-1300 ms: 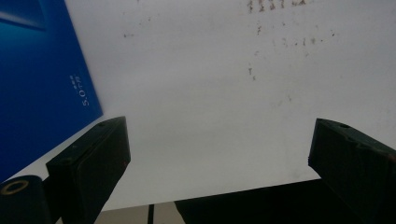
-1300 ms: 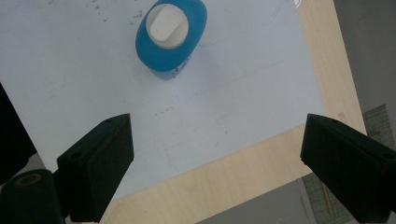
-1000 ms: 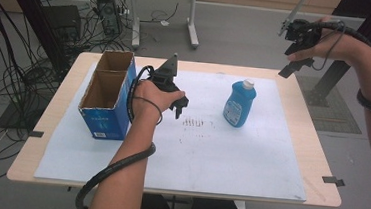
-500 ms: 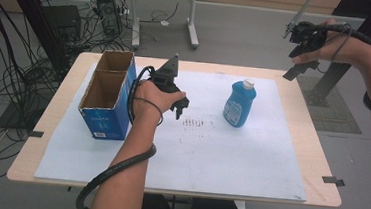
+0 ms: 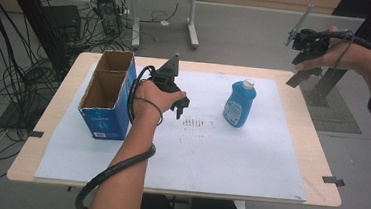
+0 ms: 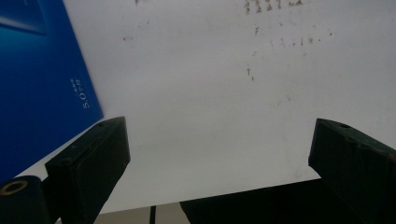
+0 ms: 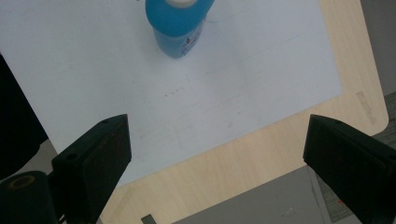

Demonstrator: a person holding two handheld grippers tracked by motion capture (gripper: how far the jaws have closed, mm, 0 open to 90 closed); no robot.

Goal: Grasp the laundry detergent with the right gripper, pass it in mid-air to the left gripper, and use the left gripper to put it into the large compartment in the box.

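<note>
A blue bottle (image 5: 239, 104) with a white cap stands upright on the white sheet (image 5: 230, 153), right of the middle; the right gripper view looks down on the bottle (image 7: 177, 23) from above. My left gripper (image 5: 181, 108) hovers low over the sheet next to the blue cardboard box (image 5: 104, 98). In its own view the left gripper (image 6: 219, 154) is open and bare. My right gripper (image 5: 302, 68) is held high beyond the table's far right corner. The right gripper (image 7: 217, 154) is open; its jaws have just been opening further, with nothing between them.
The open-topped box has two compartments, and its blue side (image 6: 37, 84) lies just left of my left jaw. Faint dark marks (image 5: 194, 123) dot the sheet's middle. The wooden table edge (image 7: 261, 163) and grey floor lie below the right gripper. Cables and another table (image 5: 156, 2) stand behind.
The right hand has drifted slightly rightward and down in the high view. The left hand, bottle and box have stayed put.
</note>
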